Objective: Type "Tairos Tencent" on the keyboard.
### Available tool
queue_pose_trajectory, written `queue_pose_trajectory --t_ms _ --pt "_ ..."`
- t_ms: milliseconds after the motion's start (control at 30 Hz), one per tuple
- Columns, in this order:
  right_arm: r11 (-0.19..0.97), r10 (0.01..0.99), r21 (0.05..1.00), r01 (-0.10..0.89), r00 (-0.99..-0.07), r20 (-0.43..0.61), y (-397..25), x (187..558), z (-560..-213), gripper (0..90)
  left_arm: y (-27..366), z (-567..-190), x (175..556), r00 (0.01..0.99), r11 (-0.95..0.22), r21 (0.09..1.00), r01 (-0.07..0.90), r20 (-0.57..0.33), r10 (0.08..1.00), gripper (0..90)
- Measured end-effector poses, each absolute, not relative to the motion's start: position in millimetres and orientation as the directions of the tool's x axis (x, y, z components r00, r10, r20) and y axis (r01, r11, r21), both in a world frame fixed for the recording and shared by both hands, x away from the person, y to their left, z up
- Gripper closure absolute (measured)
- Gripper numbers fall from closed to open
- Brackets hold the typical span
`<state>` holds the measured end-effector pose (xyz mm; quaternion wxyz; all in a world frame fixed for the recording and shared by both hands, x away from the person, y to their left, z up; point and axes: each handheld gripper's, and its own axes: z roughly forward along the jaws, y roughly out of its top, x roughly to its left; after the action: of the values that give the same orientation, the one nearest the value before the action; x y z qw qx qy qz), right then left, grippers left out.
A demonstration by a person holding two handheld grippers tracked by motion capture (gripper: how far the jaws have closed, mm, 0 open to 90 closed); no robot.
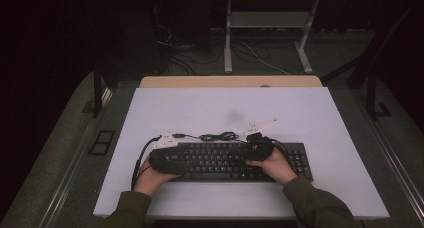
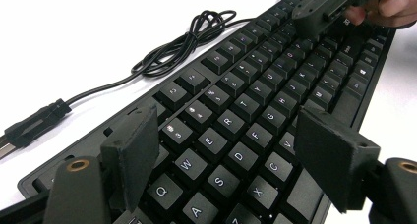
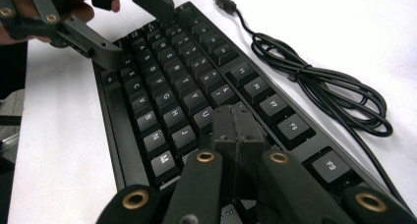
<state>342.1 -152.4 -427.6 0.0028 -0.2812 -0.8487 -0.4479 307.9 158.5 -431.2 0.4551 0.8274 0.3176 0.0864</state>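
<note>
A black keyboard (image 1: 220,163) lies across the near middle of the white table top (image 1: 225,108). Its coiled black cable (image 1: 220,136) and USB plug (image 2: 34,126) lie loose just behind it. My left gripper (image 1: 175,160) hovers low over the keyboard's left end. In the left gripper view it (image 2: 226,130) stands open, its jaws straddling the Q-to-G keys (image 2: 255,86) with nothing gripped. My right gripper (image 1: 250,149) is over the keyboard's right-centre. In the right gripper view it (image 3: 238,116) is shut, jaws pressed together and empty, tips just above the keys (image 3: 167,86).
A bare white strip runs along the table's front edge (image 1: 240,200), and open surface lies behind the cable. A wooden desk edge (image 1: 230,81) borders the far side. Beyond it, another desk's metal legs (image 1: 228,38) and floor cables (image 1: 250,53) sit in the dark.
</note>
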Motion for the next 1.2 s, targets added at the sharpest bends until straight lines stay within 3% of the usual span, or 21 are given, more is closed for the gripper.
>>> queue_pose_trajectory --t_ms 1200 --pt "0.509 0.485 0.714 0.480 -0.846 0.223 -146 342 -438 89.3 160 -430 308 0.779 -0.375 0.812 0.448 -0.149 0.609 23.9"
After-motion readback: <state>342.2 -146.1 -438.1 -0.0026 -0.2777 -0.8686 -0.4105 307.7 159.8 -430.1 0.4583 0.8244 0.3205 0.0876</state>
